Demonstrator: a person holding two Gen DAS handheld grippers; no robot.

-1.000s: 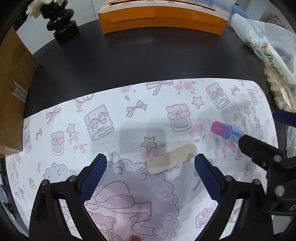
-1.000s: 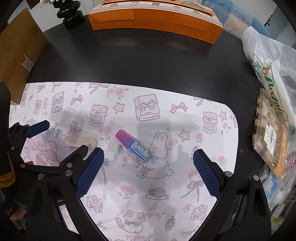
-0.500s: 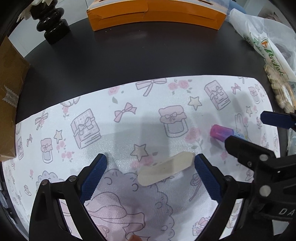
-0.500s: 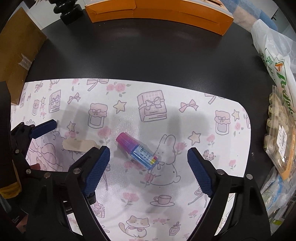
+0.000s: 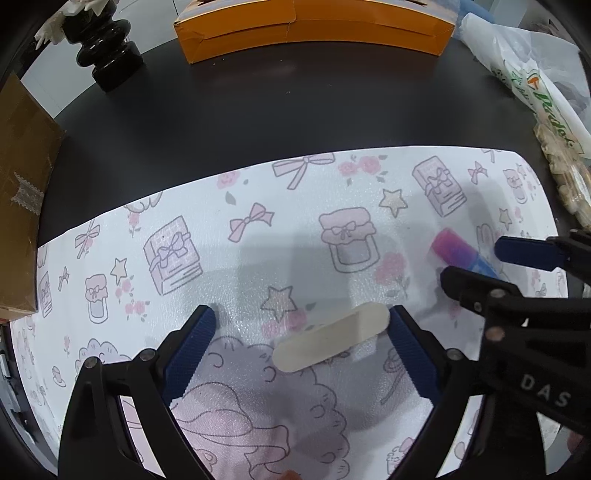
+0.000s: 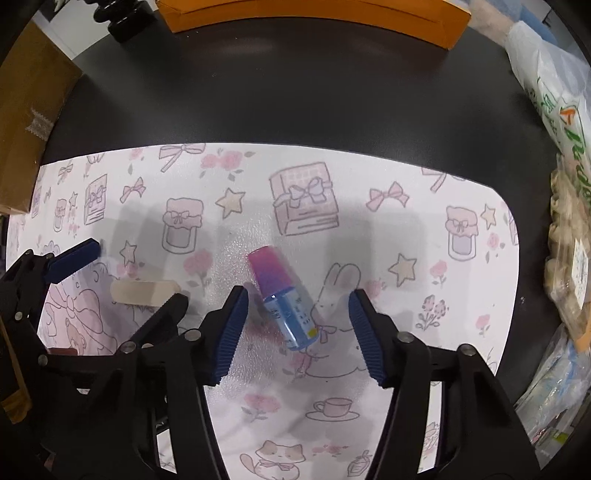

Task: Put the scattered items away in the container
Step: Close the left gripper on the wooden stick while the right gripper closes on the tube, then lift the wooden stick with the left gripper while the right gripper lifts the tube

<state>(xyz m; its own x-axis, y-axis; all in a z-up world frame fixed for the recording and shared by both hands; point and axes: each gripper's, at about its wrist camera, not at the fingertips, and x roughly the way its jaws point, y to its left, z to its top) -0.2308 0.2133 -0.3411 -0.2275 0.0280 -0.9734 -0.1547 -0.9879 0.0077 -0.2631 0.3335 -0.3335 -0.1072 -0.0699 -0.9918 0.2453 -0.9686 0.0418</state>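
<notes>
A flat beige strip point(image 5: 332, 341) lies on the patterned mat point(image 5: 258, 206). My left gripper point(image 5: 302, 314) is open and low over it, with the strip's right end close to the right finger. A small bottle point(image 6: 282, 295) with a pink cap and a blue body lies tilted on the mat. My right gripper point(image 6: 298, 297) is open, a finger on either side of the bottle, the left one nearly touching it. A long orange box point(image 5: 314, 29) stands at the far edge of the black table. The strip point(image 6: 144, 291) and the left gripper point(image 6: 133, 275) also show at the left of the right wrist view.
A brown cardboard box point(image 5: 22, 192) sits at the left edge and a black vase point(image 5: 107, 55) at the far left. Plastic bags and packaged snacks point(image 6: 569, 236) crowd the right side. The two grippers work close together, almost side by side.
Both grippers have come down and forward over the mat. The strip now sits between the left fingers. The right fingers have narrowed around the bottle.
</notes>
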